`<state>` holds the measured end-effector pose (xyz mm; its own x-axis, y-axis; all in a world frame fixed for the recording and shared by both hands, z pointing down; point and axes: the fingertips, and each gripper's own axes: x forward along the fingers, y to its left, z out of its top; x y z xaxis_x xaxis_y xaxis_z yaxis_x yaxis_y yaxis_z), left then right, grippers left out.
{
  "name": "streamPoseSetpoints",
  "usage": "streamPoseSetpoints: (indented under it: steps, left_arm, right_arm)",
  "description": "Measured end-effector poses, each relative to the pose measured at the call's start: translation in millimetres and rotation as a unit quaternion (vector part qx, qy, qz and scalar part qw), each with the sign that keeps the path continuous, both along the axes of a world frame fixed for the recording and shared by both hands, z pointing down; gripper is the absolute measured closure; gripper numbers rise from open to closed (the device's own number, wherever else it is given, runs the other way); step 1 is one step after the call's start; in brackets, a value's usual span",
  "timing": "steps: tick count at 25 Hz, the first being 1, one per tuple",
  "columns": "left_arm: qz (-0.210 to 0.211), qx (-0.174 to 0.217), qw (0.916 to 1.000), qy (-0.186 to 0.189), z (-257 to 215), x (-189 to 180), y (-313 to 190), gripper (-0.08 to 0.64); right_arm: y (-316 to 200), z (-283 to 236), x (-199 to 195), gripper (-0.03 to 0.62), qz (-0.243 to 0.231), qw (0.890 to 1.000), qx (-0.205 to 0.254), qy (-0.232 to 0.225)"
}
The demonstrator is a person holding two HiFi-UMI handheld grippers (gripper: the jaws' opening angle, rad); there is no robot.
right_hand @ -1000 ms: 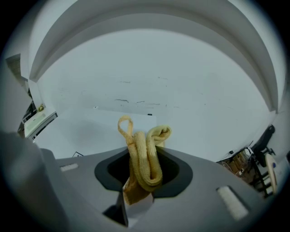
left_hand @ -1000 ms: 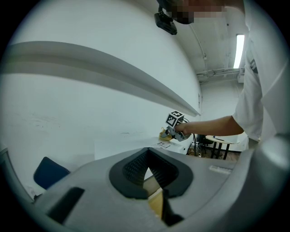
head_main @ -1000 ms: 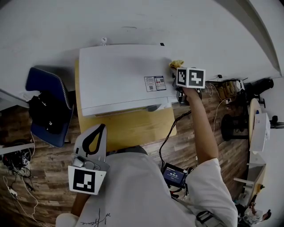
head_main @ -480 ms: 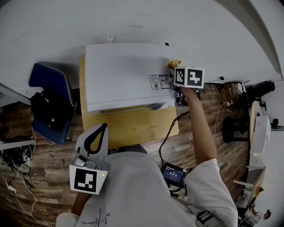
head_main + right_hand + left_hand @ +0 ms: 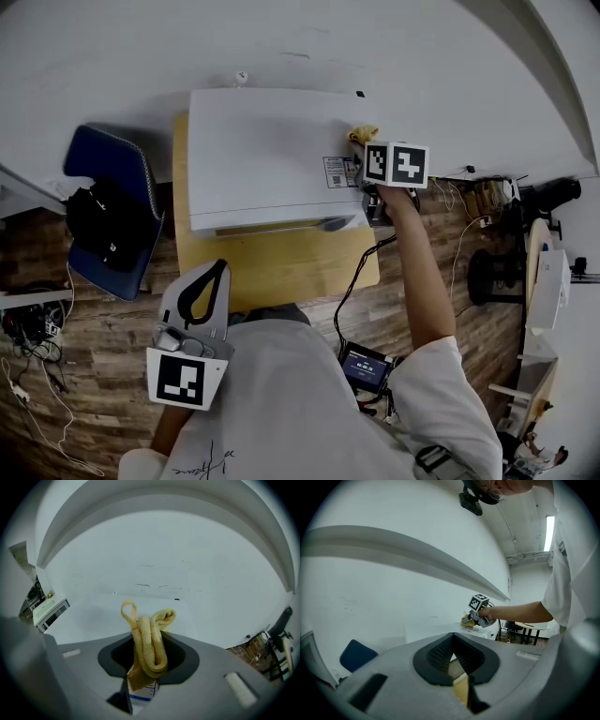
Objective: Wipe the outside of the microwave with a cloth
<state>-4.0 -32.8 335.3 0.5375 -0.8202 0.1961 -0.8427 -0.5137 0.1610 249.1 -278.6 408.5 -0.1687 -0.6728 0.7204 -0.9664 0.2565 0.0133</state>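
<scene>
Now: the right gripper (image 5: 368,142) is holding the yellow cloth (image 5: 364,134) at the right back corner of the microwave (image 5: 262,159) top, right by the edge.
Right jaws: clamping tight on the folded cloth; its loops are sticking up past the tips.
Left gripper (image 5: 208,281): hanging low by the person's chest, well apart from the microwave; its jaws are sitting together, gripping nothing.
Microwave: sitting on a yellow table (image 5: 281,272), back to the wall.
Step, my read: wiping the top panel, right side.
Doing it well: keeping cloth, not jaw tips, on the panel; running overlapping passes toward the left edge; going light so the box isn't sliding; sides and door are probably waiting.
Labels: a sticker (image 5: 339,172) is sitting on the top near the right front corner, looking like a QR code plus print. It's too small to read, and no brand is showing.
</scene>
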Motion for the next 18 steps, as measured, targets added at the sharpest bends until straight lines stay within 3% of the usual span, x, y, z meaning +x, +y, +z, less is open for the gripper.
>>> streamPoseSetpoints:
  steps: [18]
  left_arm:
    - [0.010,0.006,0.9999,0.008,0.0,-1.6,-1.6,0.571]
  right_arm:
    - [6.3,0.4,-57.1,0.466,-0.041,0.999,-0.017,-0.006]
